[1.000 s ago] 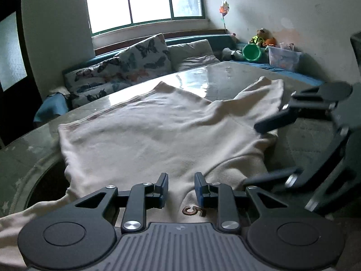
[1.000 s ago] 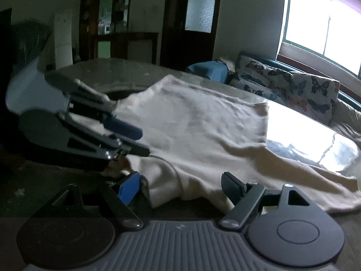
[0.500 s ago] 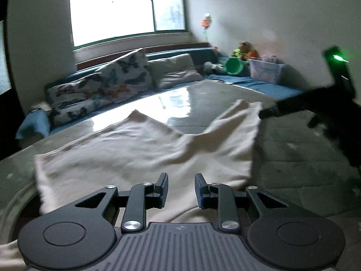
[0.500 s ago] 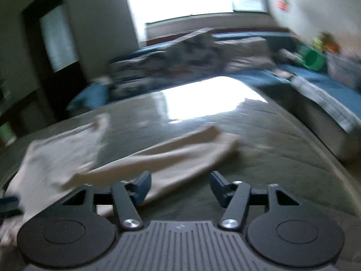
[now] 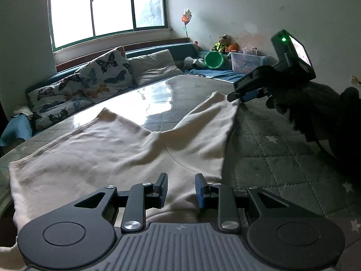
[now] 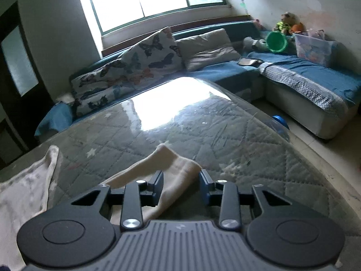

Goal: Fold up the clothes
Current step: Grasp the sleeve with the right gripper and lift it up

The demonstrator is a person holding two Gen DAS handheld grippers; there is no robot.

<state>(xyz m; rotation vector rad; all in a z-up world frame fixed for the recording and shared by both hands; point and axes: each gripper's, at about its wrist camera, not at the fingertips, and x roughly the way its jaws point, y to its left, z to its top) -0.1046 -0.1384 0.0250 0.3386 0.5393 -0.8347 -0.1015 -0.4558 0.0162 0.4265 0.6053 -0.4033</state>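
Note:
A cream garment (image 5: 117, 158) lies spread on the quilted, glass-topped table (image 5: 270, 158). Low over its near edge my left gripper (image 5: 181, 189) stands open, with cloth lying beneath the gap between its fingers. One sleeve (image 5: 216, 117) stretches away to the far right. At that sleeve's end sits my right gripper (image 5: 234, 96), held by a dark-gloved hand (image 5: 304, 108). In the right wrist view the right gripper (image 6: 181, 187) is open, and the sleeve cuff (image 6: 173, 167) lies between and just ahead of its fingers. The garment's body (image 6: 24, 194) shows at the left.
Beyond the table's far edge runs a blue sofa (image 6: 304, 76) with butterfly cushions (image 5: 90, 76), a green bucket (image 6: 276, 41) and a clear plastic box (image 6: 313, 45). A blue ball (image 6: 281, 123) lies on the floor past the table's right edge. Bare quilted table surface (image 6: 225, 135) spreads ahead of the cuff.
My right gripper has swung away from beside the left gripper out to the far sleeve end. The left gripper stayed over the near edge, its view tipping up slightly.

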